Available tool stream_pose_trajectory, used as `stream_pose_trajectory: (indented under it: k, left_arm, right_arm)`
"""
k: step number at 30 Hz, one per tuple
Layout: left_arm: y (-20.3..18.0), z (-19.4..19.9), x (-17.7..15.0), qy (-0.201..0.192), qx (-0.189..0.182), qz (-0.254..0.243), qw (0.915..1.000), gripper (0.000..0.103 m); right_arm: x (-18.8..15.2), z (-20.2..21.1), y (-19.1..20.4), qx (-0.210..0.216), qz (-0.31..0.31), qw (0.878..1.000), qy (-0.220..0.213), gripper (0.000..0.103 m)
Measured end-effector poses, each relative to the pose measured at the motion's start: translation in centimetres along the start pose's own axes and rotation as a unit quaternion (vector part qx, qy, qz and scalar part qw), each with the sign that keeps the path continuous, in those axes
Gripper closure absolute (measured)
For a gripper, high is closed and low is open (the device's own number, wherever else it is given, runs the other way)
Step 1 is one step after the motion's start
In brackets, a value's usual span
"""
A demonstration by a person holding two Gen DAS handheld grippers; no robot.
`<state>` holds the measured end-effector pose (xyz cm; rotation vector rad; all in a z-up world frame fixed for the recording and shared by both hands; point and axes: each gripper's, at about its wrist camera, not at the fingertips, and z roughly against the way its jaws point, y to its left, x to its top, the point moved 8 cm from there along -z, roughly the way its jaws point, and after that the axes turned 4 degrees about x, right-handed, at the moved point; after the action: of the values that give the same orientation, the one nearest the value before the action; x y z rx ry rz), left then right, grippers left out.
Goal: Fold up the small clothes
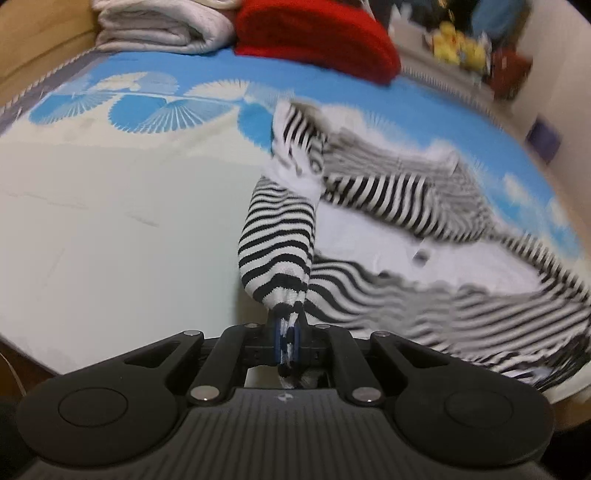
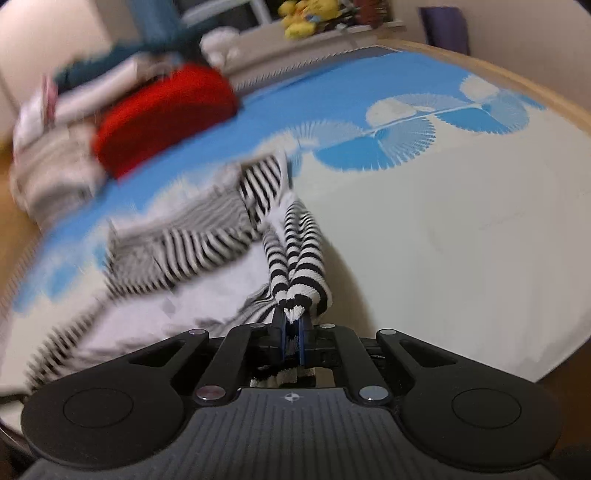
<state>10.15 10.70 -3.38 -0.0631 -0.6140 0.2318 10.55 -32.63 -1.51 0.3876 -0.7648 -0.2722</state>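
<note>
A small black-and-white striped garment [image 1: 388, 206] with a white front panel lies on the blue-and-white patterned cloth [image 1: 110, 221]. My left gripper [image 1: 287, 341] is shut on a bunched striped edge of it, and that part hangs up off the cloth. In the right wrist view the same striped garment [image 2: 184, 251] spreads out to the left, blurred. My right gripper [image 2: 291, 339] is shut on another striped edge, drawn up into a taut fold. Neither gripper shows in the other's view.
A folded red garment [image 1: 317, 33] and folded pale clothes [image 1: 162, 26] sit at the far end of the cloth. Yellow soft toys [image 2: 310, 14] stand on a shelf behind. A wooden edge [image 2: 517, 77] frames the surface. Pale bare cloth [image 2: 461, 240] stretches beside the garment.
</note>
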Motion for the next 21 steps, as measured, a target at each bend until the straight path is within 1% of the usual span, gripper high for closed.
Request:
stream_pose_trajectory:
  k: [2, 5, 6, 8, 10, 12, 13, 14, 16, 19, 21]
  left_arm:
    - [0.3, 2.9, 0.5, -0.018, -0.024, 0.022, 0.9993, 0.097]
    - [0.8, 7.2, 1.0, -0.054, -0.044, 0.029, 0.9971, 0.097]
    - [1.0, 8.3, 0.8, -0.060, -0.051, 0.032, 0.9964, 0.097]
    - [1.2, 9.2, 0.5, -0.060, -0.061, 0.030, 0.9959, 0.097]
    - [1.1, 8.3, 0.6, -0.041, -0.065, 0.021, 0.9969, 0.097]
    - [1.2, 6.6, 1.3, -0.025, -0.066, 0.016, 0.9974, 0.097]
    - [1.1, 5.7, 2.1, -0.019, -0.066, 0.015, 0.9975, 0.097]
    - [1.1, 4.8, 3.1, -0.014, -0.072, 0.017, 0.9971, 0.097]
    - [1.0, 2.8, 5.0, -0.005, -0.081, 0.015, 0.9966, 0.097]
    - [0.8, -0.9, 8.4, 0.018, -0.091, 0.011, 0.9956, 0.097]
    - [0.7, -4.0, 10.1, 0.044, -0.095, 0.013, 0.9944, 0.097]
  right_arm:
    - [1.1, 2.7, 0.1, 0.018, -0.022, 0.999, -0.020, 0.098]
    - [2.0, 7.6, 1.0, 0.049, -0.031, 0.997, -0.051, 0.098]
    - [2.0, 8.9, 1.4, 0.056, -0.028, 0.996, -0.058, 0.098]
    - [1.9, 11.4, 2.0, 0.067, -0.021, 0.995, -0.069, 0.098]
    - [1.8, 12.1, 1.9, 0.071, -0.023, 0.995, -0.070, 0.098]
    - [2.1, 10.8, 1.0, 0.075, -0.046, 0.995, -0.056, 0.098]
    - [2.5, 9.6, 0.4, 0.068, -0.054, 0.995, -0.049, 0.098]
    - [2.7, 8.4, 0.0, 0.060, -0.059, 0.996, -0.043, 0.098]
    - [3.9, 5.9, -0.4, 0.061, -0.069, 0.995, -0.028, 0.098]
    - [6.5, 1.8, 0.0, 0.060, -0.050, 0.997, -0.007, 0.098]
    - [8.4, -1.2, 0.0, 0.053, -0.043, 0.998, 0.005, 0.098]
